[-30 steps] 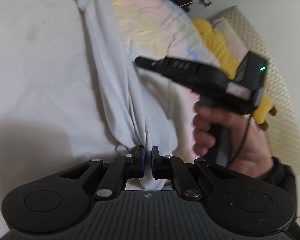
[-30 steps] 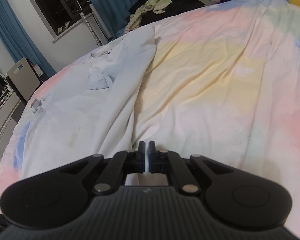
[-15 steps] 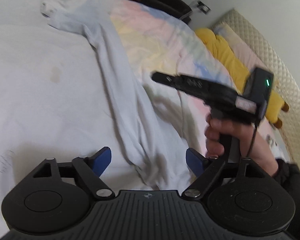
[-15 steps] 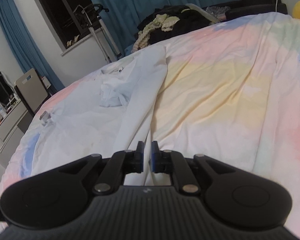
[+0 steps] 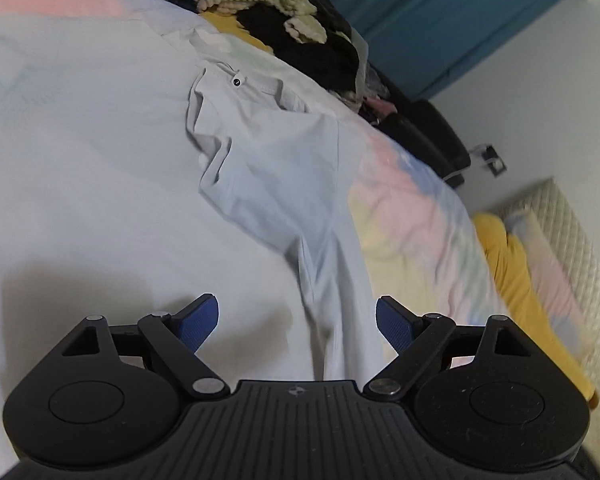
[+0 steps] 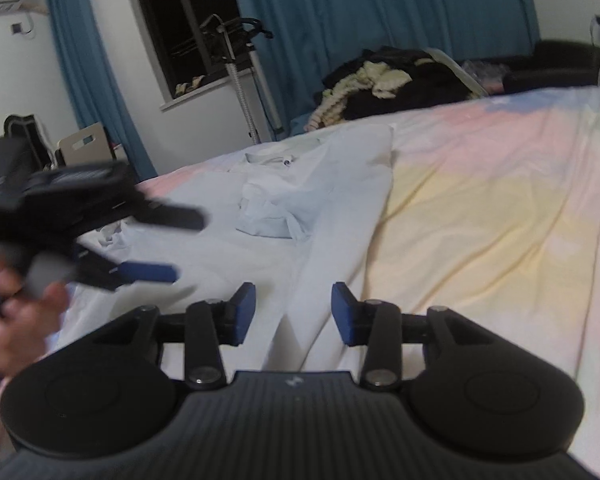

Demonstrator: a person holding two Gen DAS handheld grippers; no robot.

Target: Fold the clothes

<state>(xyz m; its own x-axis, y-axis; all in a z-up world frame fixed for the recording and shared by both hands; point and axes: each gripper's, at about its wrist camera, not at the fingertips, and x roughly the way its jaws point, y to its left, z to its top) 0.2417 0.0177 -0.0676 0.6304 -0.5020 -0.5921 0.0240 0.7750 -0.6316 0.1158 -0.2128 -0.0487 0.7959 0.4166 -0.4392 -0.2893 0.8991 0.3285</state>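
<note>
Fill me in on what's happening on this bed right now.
A person holding a gripper in each hand is folding a pale blue garment spread on the pastel bedsheet. Both grippers have just been opening: the left gripper stands wide open and the right gripper partly open, each above the garment's long folded strip, neither gripping it. A pile of dark clothes waits at the far edge of the bed.

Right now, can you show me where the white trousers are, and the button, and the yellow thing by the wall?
white trousers (image 5: 284, 184), left wrist view, on the seat.
button (image 5: 237, 79), left wrist view, on its dark middle.
yellow thing (image 5: 516, 280), left wrist view, on its long middle.
</note>
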